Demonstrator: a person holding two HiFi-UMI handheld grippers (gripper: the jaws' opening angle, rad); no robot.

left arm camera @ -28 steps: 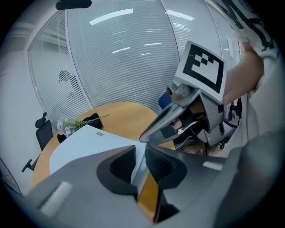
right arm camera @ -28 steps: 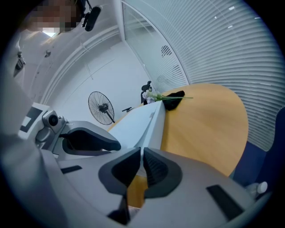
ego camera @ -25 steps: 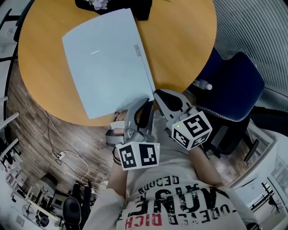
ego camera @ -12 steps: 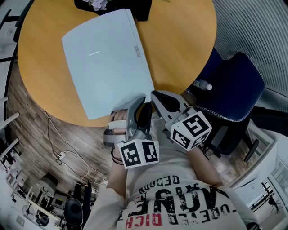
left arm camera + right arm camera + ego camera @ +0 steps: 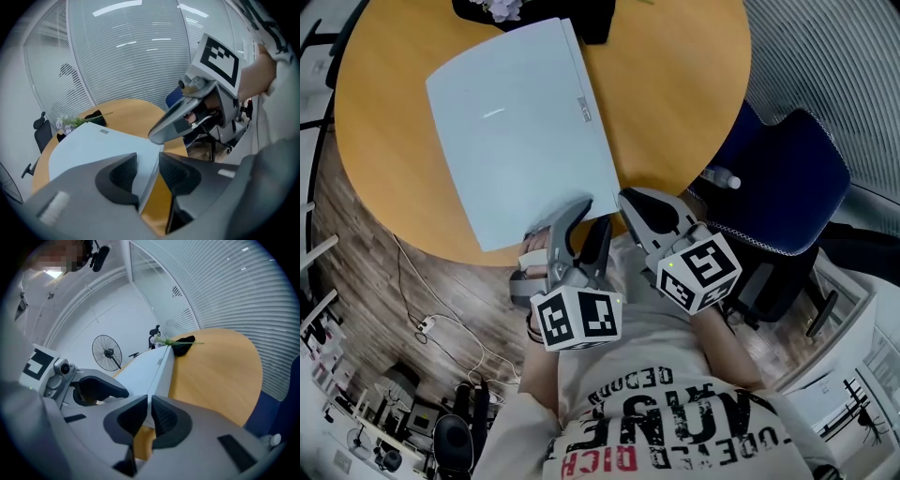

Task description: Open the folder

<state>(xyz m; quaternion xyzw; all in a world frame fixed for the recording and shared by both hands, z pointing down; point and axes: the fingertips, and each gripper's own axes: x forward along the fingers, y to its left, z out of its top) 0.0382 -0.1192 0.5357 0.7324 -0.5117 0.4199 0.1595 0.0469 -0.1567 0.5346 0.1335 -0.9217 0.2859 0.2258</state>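
A pale blue folder (image 5: pixel 520 122) lies closed on the round wooden table (image 5: pixel 675 84), with its near edge reaching the table's rim. My left gripper (image 5: pixel 584 223) sits at that near edge. Its jaws are opening, and the folder's edge (image 5: pixel 145 176) runs between them without either pad pressing on it. My right gripper (image 5: pixel 633 202) is at the folder's near right corner. Its jaws stand a thin slit apart, shut on the folder's corner (image 5: pixel 150 394). The right gripper's upper finger (image 5: pixel 173 129) hangs over that corner in the left gripper view.
A black object with small flowers (image 5: pixel 534 9) lies at the table's far edge behind the folder. A blue chair (image 5: pixel 787 178) with a bottle (image 5: pixel 724 176) on it stands to the right. Cables (image 5: pixel 431 323) trail on the floor, and a standing fan (image 5: pixel 108 354) is at the back.
The left gripper's jaws have spread apart off the folder's near edge, and the gripper has slid a little to the left. The right gripper has stayed put.
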